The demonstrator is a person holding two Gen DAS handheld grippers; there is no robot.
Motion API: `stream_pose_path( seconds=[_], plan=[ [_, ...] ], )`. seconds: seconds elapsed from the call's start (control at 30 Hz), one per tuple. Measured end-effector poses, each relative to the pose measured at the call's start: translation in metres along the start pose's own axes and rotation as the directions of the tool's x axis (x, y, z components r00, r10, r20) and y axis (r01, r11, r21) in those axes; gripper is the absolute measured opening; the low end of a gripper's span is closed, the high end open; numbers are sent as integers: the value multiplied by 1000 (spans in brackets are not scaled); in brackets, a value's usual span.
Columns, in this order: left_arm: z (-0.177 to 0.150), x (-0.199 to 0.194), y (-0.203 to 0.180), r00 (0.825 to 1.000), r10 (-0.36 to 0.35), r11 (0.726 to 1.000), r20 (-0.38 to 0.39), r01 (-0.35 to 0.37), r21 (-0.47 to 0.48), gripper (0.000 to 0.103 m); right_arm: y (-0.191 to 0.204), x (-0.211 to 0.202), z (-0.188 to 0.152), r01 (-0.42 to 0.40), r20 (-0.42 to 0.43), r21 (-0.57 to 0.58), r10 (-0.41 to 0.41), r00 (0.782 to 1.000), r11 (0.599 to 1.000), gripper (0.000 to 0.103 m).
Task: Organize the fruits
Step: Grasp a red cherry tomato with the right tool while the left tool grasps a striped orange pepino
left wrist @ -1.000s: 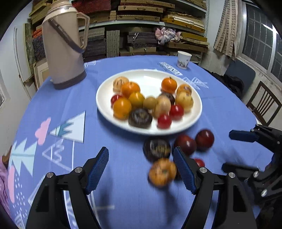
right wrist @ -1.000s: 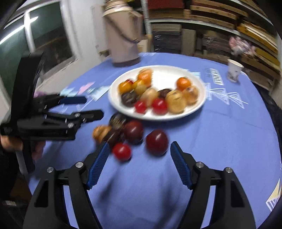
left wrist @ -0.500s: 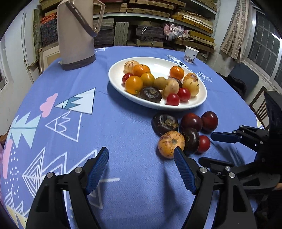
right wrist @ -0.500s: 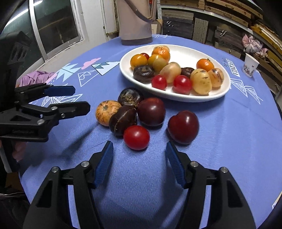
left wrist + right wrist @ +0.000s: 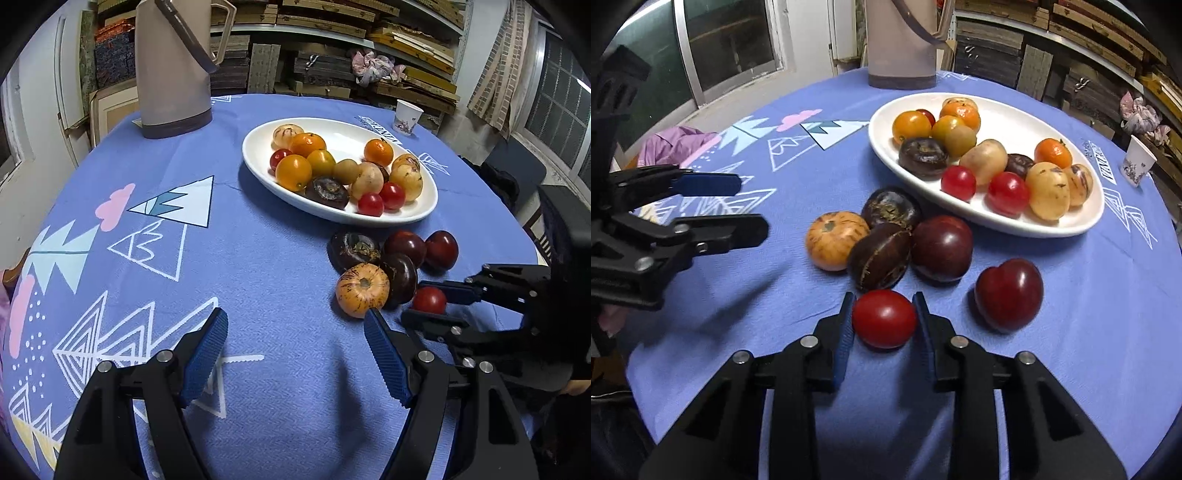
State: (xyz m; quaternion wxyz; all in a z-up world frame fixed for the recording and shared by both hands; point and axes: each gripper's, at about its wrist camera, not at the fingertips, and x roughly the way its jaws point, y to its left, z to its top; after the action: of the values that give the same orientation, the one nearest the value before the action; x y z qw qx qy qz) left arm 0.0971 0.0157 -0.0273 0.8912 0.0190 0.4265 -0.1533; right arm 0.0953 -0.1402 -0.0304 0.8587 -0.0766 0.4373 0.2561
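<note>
The right gripper (image 5: 884,319) sits low at centre frame in its own view, jaws closing, blue pads pressed on both sides of a red tomato (image 5: 884,318). The left gripper (image 5: 295,354) hangs at bottom centre of its view, jaws wide apart (nothing between them), angled downward.

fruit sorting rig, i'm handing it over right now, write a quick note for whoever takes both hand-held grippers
Right hand-held gripper: jaws closing, pads against the small red tomato, which sits on the blue tablecloth.
Left hand-held gripper: open, empty, hovering over bare cloth beside the orange striped fruit.
Done: the white plate already holds a heap of fruit.
Left: six pieces off the plate, counting the tomato: the striped one, three dark purple ones and a red plum. Probably lift the tomato to the plate first.
</note>
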Motion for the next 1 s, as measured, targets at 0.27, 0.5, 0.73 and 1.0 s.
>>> stream_pose_path(
  seconds=[0.27,0.5,0.73,1.0],
  plan=[
    [1,13,-24,1000,15,994,-12,-14,106,77,-21,-35,-27,-37,55,112,31,998,993,30],
    [7,23,-36,999,-18,993,-28,21,113,77,-26,-43,-35,-50,74,132,40,996,990,30],
    [13,37,-37,998,-35,996,-51,39,83,75,-26,-52,-33,-67,105,135,53,993,989,30],
    [15,53,-33,995,-61,997,-78,65,50,46,-27,-58,-31,-94,126,147,75,989,985,31]
  ],
)
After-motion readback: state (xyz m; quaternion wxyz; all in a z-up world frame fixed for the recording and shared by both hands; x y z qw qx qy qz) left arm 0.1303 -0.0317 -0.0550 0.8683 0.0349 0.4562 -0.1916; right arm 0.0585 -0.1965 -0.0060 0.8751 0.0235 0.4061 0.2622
